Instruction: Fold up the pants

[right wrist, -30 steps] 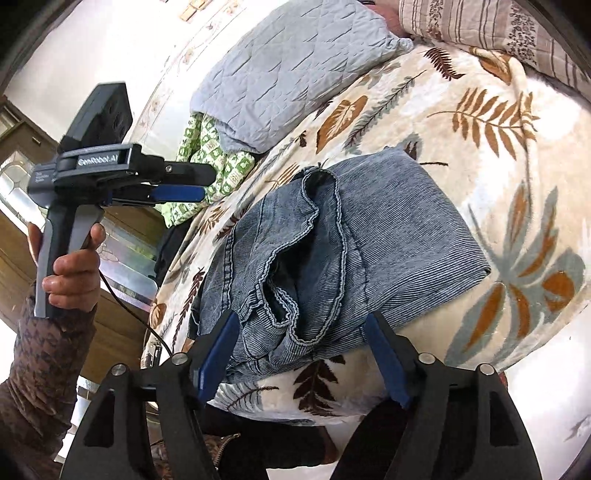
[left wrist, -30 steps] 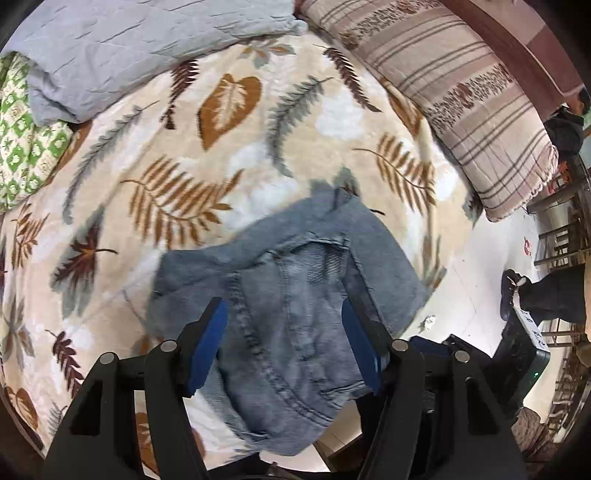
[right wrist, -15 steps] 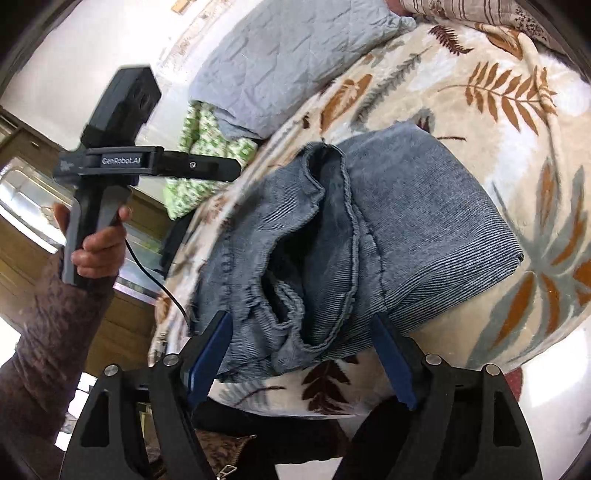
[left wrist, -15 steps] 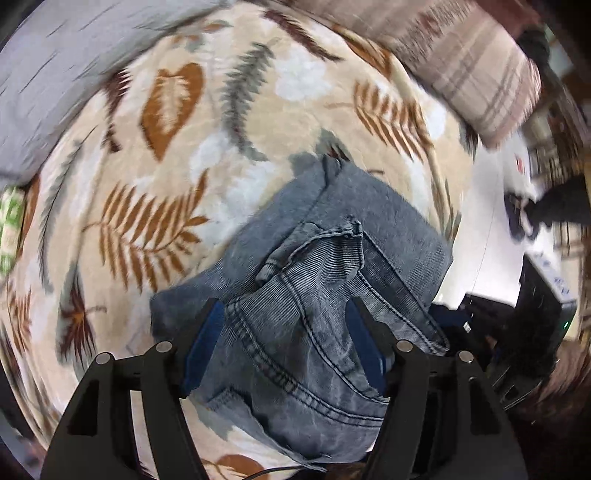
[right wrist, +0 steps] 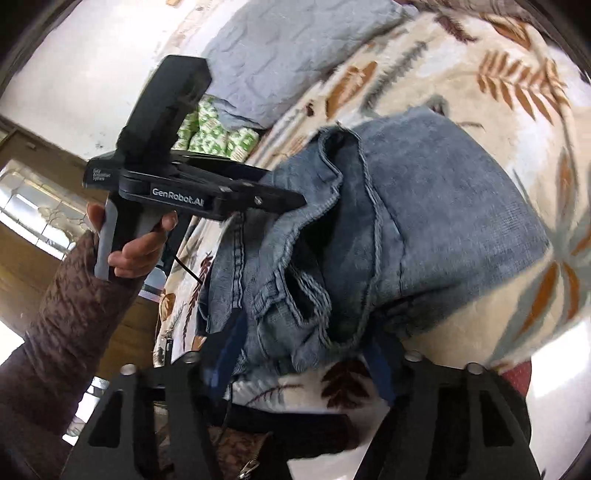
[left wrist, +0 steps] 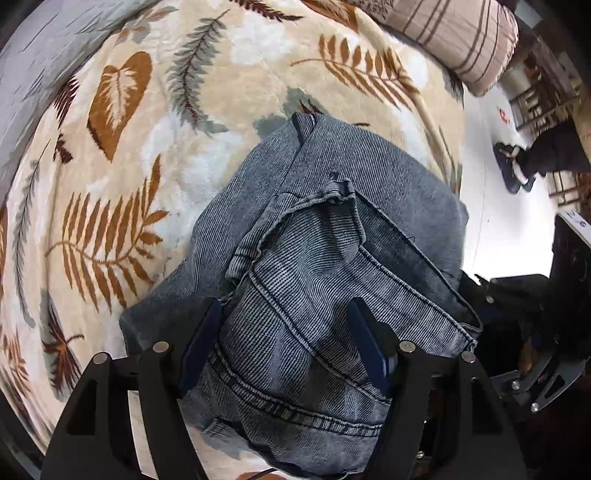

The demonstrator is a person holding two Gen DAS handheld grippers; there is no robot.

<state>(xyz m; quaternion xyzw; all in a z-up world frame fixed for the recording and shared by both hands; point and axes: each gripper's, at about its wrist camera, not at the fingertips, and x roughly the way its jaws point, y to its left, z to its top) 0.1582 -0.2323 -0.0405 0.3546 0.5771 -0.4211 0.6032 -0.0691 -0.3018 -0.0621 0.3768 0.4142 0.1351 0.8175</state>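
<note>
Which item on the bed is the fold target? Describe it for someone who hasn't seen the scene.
On the leaf-print blanket covering the bed, near its front edge, lies a bundle of pants. It is the only grey-blue denim there, with visible seams, unlike the grey quilt and striped pillow.

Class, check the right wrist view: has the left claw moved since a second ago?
Yes. The left claw has come down and rightward from beside the green quilt, and now reaches over the jeans.
</note>
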